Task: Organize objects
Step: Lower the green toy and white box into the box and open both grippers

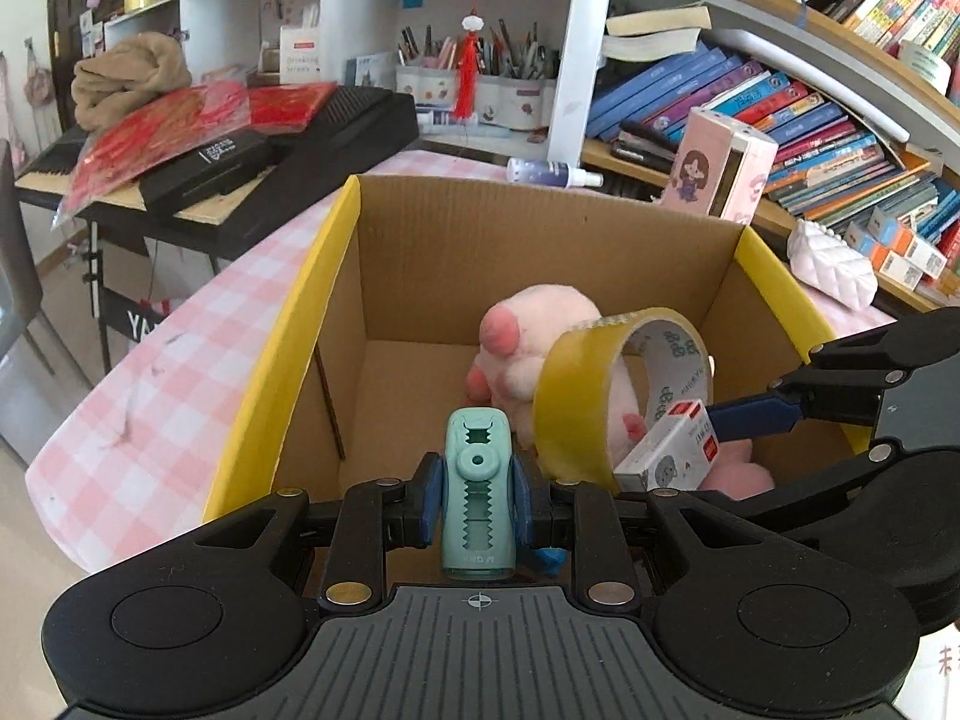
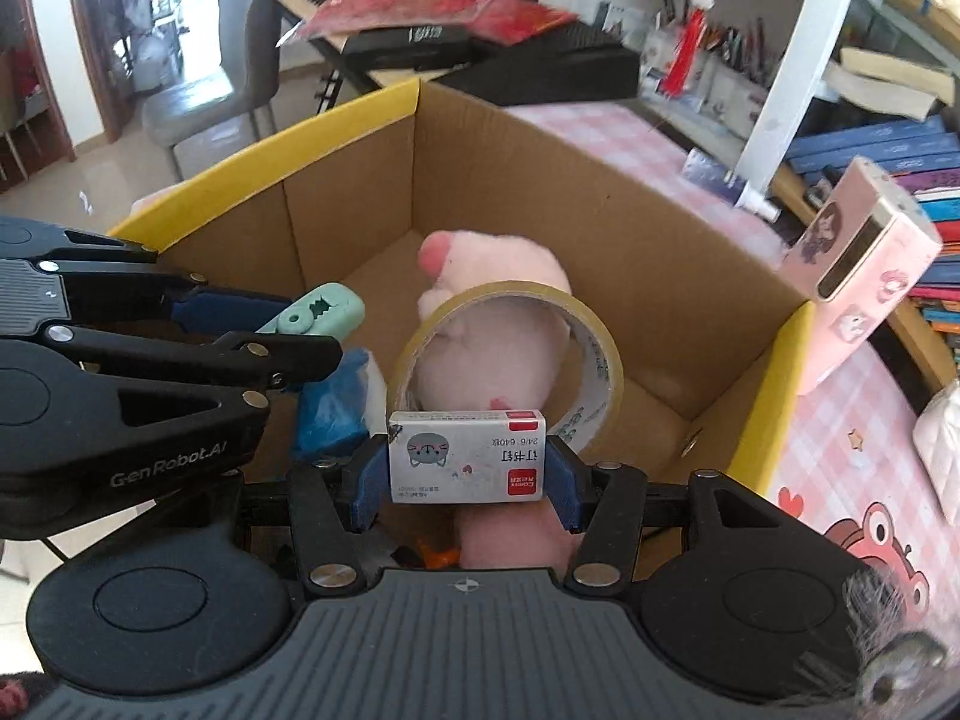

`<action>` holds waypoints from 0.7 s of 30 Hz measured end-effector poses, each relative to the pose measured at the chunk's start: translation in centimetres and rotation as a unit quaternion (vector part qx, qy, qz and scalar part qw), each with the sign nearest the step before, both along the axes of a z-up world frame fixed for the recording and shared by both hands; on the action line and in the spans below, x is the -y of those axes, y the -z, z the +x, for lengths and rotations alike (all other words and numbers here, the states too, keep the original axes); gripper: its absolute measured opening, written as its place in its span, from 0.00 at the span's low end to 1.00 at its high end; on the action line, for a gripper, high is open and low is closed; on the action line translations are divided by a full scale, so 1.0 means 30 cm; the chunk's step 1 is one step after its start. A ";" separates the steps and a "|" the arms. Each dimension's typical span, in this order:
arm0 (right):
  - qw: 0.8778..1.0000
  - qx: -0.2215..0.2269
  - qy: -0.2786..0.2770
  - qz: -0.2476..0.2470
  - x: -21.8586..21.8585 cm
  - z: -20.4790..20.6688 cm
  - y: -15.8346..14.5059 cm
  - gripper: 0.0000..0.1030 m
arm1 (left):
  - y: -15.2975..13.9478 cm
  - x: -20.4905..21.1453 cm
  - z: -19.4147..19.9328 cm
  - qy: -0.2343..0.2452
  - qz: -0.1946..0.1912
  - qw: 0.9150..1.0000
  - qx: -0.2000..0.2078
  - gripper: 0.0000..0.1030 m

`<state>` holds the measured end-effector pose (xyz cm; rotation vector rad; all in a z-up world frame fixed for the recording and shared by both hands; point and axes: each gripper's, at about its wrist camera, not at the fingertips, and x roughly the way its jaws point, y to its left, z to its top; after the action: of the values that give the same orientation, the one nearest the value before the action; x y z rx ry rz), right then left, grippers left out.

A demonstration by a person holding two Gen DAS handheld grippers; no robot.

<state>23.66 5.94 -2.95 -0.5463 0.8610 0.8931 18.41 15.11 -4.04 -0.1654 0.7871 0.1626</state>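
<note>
**Both hands loaded, box already half packed**

So the cardboard box with the yellow rim sits on the pink checked table, and both grippers hang over its near edge with stuff in them. The left gripper is clenched on a mint green clip, pinched by its sides between the blue pads. The right gripper is clamped on a small white staple box with a cat drawing on it, and it comes in from the right side.

Inside the box there's already a pink plush toy lying toward the right, and a roll of yellowish tape standing on edge against it. In the right wrist view there's also something blue down near the left wall, can't tell what it is.

My read: a good part is done, these two items only need dropping in. Left outside is a pink carton past the far right corner and a spray bottle beyond the far wall, no idea if those belong in too.
</note>
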 end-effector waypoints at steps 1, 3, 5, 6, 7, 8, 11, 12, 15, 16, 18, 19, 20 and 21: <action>1.000 -0.007 0.001 -0.004 -0.002 0.004 0.002 0.50 | 0.001 -0.001 0.001 0.000 -0.001 1.000 -0.002 0.22; 1.000 -0.010 0.002 -0.007 -0.005 0.005 0.003 0.50 | 0.003 0.000 0.002 0.000 0.001 1.000 -0.003 0.22; 1.000 -0.012 0.003 -0.009 -0.005 0.003 0.004 0.50 | 0.003 0.001 0.004 0.000 0.001 1.000 -0.004 0.22; 1.000 -0.013 0.004 -0.009 -0.005 0.003 0.003 0.50 | 0.003 0.000 0.004 0.001 0.001 1.000 -0.004 0.22; 1.000 -0.013 0.004 -0.010 -0.004 0.003 0.004 0.50 | 0.003 0.000 0.004 0.001 0.001 1.000 -0.004 0.22; 1.000 -0.015 0.006 -0.010 -0.003 0.003 0.004 0.50 | 0.003 0.000 0.004 0.001 0.001 1.000 -0.004 0.22; 1.000 -0.012 0.009 -0.009 -0.004 0.005 0.005 0.50 | 0.000 0.002 -0.004 -0.001 0.003 1.000 0.003 0.23; 1.000 -0.009 0.010 -0.007 -0.003 0.003 0.004 0.50 | -0.004 0.004 -0.012 -0.001 0.004 1.000 0.008 0.23; 1.000 -0.002 0.016 0.006 0.012 -0.011 -0.008 0.51 | -0.022 0.005 -0.039 0.000 -0.001 1.000 0.024 0.23; 1.000 0.000 0.020 0.010 0.018 -0.018 -0.014 0.50 | -0.029 0.006 -0.049 0.001 -0.002 1.000 0.030 0.23; 0.999 0.012 0.028 0.018 0.030 -0.036 -0.028 0.50 | -0.048 0.007 -0.066 0.003 -0.003 0.999 0.038 0.24; 0.999 0.017 0.036 0.024 0.039 -0.044 -0.038 0.51 | -0.058 0.008 -0.076 0.005 -0.004 0.999 0.043 0.25; 0.998 0.016 0.044 0.030 0.051 -0.052 -0.048 0.51 | -0.068 0.008 -0.087 0.006 -0.006 0.999 0.048 0.28; 0.998 0.014 0.050 0.039 0.064 -0.062 -0.057 0.52 | -0.077 0.008 -0.098 0.006 -0.007 0.999 0.052 0.31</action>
<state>21.79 4.02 -1.24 -0.4429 0.8177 0.8216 15.47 14.87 -1.73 -0.1811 0.6850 0.1355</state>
